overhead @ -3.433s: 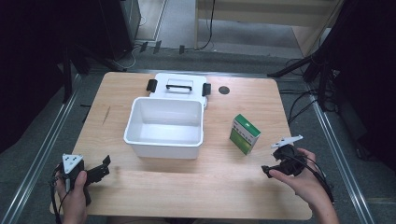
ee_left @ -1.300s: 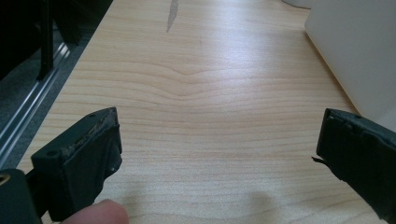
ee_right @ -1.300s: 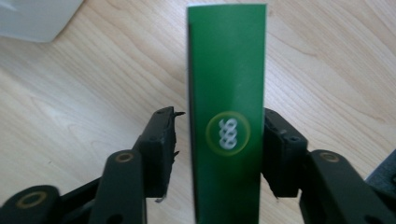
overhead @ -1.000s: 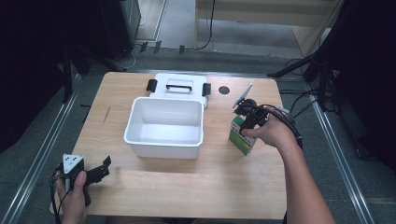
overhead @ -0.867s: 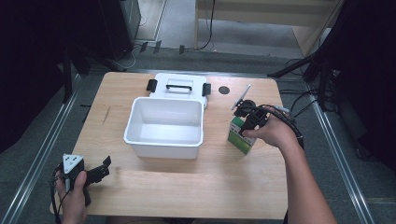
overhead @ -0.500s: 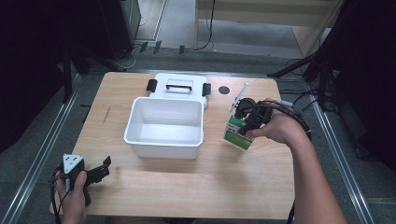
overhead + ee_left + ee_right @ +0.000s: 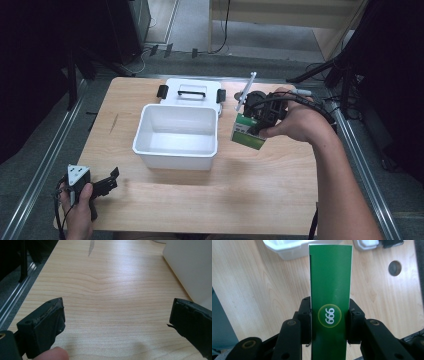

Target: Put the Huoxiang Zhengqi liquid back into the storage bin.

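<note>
Right hand-held gripper (image 7: 329, 322) clamping green box (image 7: 330, 290) above table (image 7: 260, 190), box's long axis along jaws, beside white bin (image 7: 176, 135), left hand-held gripper (image 7: 117, 322) spread wide, holding nothing.

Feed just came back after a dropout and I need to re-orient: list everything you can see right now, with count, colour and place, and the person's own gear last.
table: 1, light wood, under everything
bin: 1, white, open, nothing seen inside, centre of the table
lid: 1, white with a black handle and black clips, flat behind the bin
box: 1, green with a 999 logo, raised and tilted to the right of the bin
hole: 1, round, dark, in the tabletop at the far right
right gripper: 1, black, clamped on the box's two sides
left gripper: 1, black, jaws apart, at the near left corner
</note>
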`<state>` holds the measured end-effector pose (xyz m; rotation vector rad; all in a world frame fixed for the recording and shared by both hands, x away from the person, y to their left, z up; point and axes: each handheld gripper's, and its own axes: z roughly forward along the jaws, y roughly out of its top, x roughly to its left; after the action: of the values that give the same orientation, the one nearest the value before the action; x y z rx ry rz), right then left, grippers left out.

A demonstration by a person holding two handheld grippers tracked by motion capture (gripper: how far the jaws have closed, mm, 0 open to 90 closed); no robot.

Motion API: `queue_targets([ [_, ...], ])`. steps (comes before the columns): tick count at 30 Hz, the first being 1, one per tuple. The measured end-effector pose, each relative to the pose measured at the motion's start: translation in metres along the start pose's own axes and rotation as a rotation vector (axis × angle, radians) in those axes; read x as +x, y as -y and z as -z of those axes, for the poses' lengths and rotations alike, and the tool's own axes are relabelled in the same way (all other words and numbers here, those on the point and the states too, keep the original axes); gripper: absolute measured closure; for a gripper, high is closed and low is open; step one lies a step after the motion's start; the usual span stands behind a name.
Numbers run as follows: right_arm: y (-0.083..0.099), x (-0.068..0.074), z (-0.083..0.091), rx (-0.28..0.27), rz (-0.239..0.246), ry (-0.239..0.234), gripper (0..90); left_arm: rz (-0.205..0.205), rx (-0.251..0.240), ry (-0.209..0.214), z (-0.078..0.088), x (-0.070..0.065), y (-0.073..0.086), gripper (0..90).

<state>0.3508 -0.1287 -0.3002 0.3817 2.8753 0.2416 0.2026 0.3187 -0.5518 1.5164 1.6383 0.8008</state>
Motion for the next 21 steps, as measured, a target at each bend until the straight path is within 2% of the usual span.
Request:
queue_targets([
  [11, -0.028, 0.002, 0.027, -0.038, 0.042, 0.0, 65.1, -0.003, 0.0, 0.0, 0.0, 0.0, 0.0, 1.1],
  [17, -0.057, 0.006, 0.031, -0.055, 0.08, -0.014, 65.1, -0.004, 0.0, 0.0, 0.0, 0.0, 0.0, 1.1],
  [18, -0.057, 0.006, 0.031, -0.055, 0.08, -0.014, 65.1, -0.004, 0.0, 0.0, 0.0, 0.0, 0.0, 1.1],
  [19, -0.068, 0.008, 0.032, -0.055, 0.094, -0.013, 65.1, -0.003, 0.0, 0.001, 0.0, 0.0, 0.0, 1.1],
  [21, -0.077, 0.009, 0.033, -0.061, 0.114, -0.016, 65.1, -0.001, 0.001, 0.003, 0.0, 0.0, 0.0, 1.1],
])
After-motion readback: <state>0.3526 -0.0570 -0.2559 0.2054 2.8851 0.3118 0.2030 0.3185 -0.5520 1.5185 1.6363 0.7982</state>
